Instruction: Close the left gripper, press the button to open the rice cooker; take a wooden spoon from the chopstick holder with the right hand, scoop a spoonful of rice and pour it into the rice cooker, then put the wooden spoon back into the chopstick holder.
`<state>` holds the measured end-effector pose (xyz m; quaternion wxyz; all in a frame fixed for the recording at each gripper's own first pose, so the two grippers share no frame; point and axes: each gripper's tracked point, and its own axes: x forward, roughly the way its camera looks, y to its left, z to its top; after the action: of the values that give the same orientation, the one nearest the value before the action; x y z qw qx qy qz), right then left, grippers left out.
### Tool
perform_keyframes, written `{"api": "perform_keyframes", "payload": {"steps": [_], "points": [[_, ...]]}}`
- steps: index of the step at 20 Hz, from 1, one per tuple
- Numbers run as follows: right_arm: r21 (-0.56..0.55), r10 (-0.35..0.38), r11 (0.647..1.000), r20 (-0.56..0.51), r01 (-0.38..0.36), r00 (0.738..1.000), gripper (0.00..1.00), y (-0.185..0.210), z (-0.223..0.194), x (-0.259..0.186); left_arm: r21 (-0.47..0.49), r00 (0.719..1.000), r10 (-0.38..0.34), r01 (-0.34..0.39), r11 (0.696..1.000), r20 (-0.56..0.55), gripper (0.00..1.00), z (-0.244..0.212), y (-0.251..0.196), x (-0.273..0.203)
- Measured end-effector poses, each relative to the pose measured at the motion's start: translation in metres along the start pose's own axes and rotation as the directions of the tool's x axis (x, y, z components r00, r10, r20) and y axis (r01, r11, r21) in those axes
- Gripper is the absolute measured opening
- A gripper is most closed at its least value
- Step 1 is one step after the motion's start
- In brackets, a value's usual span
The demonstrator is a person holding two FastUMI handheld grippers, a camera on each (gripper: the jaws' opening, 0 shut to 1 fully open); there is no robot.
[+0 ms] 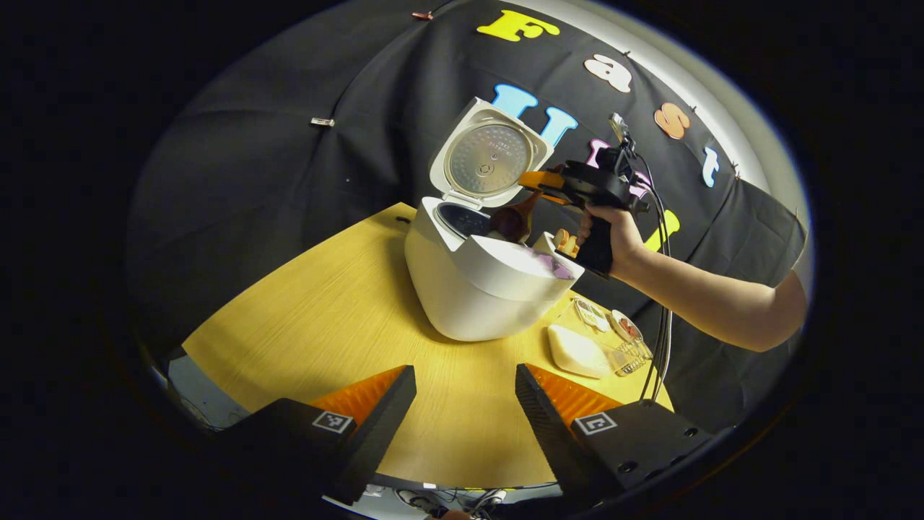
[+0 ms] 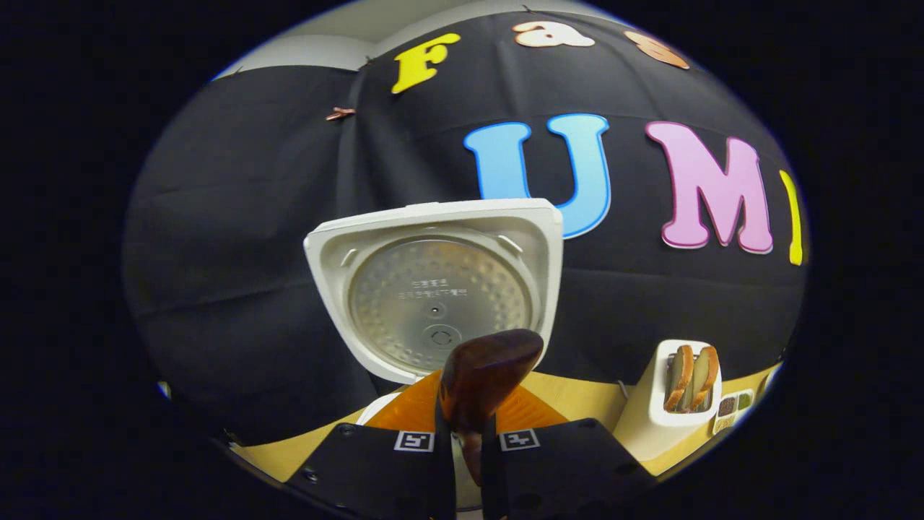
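The white rice cooker (image 1: 484,289) stands mid-table with its lid (image 1: 489,155) swung up. In the left gripper view a hand holds my right gripper (image 1: 540,185) above the pot, shut on the handle of a dark wooden spoon (image 1: 511,221) whose bowl hangs over the pot's opening. Whether the spoon carries rice cannot be told. In the right gripper view the right gripper (image 2: 468,433) pinches the spoon (image 2: 487,375) in front of the raised lid (image 2: 433,289). My left gripper (image 1: 465,383) hovers open over the table's near edge, nothing between its fingers.
The white chopstick holder (image 2: 682,390) with wooden utensils stands right of the cooker, also seen behind the cooker as the holder (image 1: 567,242). A white dish (image 1: 577,350), a clear container (image 1: 629,354) and small dishes (image 1: 593,315) lie on the yellow table (image 1: 325,310) at right.
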<state>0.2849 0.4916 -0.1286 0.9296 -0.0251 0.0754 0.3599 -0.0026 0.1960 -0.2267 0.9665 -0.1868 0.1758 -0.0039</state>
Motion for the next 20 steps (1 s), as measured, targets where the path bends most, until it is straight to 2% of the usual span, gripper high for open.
{"api": "perform_keyframes", "payload": {"steps": [1, 2, 5, 7, 8, 9, 14, 18, 20], "points": [[-0.042, 0.018, 0.999, 0.007, -0.017, 1.000, 0.13, 0.005, 0.001, 0.000, 0.001, 1.000, 0.005, -0.005, 1.000, 0.003, 0.96, 0.002, 0.002, 0.000], [-0.090, 0.045, 0.995, 0.014, -0.043, 0.999, 0.18, 0.013, 0.001, -0.003, -0.002, 1.000, 0.011, -0.011, 1.000, 0.010, 0.96, 0.004, 0.004, -0.001], [-0.210, 0.090, 0.974, 0.023, -0.084, 0.996, 0.18, 0.028, 0.001, -0.010, -0.008, 0.999, 0.026, -0.026, 1.000, 0.045, 0.96, 0.009, 0.004, -0.007], [-0.248, 0.097, 0.964, 0.012, -0.091, 0.995, 0.18, 0.034, -0.002, -0.014, -0.004, 0.997, 0.045, -0.045, 0.999, 0.069, 0.96, 0.012, 0.004, -0.009], [-0.240, 0.100, 0.966, 0.008, -0.095, 0.995, 0.14, 0.036, -0.003, -0.012, 0.000, 0.996, 0.048, -0.049, 0.999, 0.070, 0.96, 0.013, 0.002, -0.010], [-0.217, 0.102, 0.971, 0.005, -0.098, 0.995, 0.18, 0.037, -0.003, -0.012, 0.006, 0.996, 0.053, -0.053, 0.999, 0.071, 0.96, 0.011, 0.001, -0.009], [-0.016, 0.050, 0.999, 0.025, -0.049, 0.998, 0.18, 0.015, 0.025, -0.025, 0.028, 0.994, 0.065, -0.068, 0.997, 0.090, 0.96, 0.016, -0.006, -0.016], [0.172, -0.042, 0.985, 0.059, 0.032, 0.997, 0.18, -0.024, 0.064, -0.053, -0.009, 0.993, 0.051, -0.050, 0.999, 0.107, 0.95, 0.019, -0.021, -0.021], [0.245, -0.066, 0.969, 0.087, 0.043, 0.994, 0.18, -0.037, 0.086, -0.073, -0.016, 0.991, 0.053, -0.051, 0.999, 0.122, 0.96, 0.024, -0.027, -0.024]]}}
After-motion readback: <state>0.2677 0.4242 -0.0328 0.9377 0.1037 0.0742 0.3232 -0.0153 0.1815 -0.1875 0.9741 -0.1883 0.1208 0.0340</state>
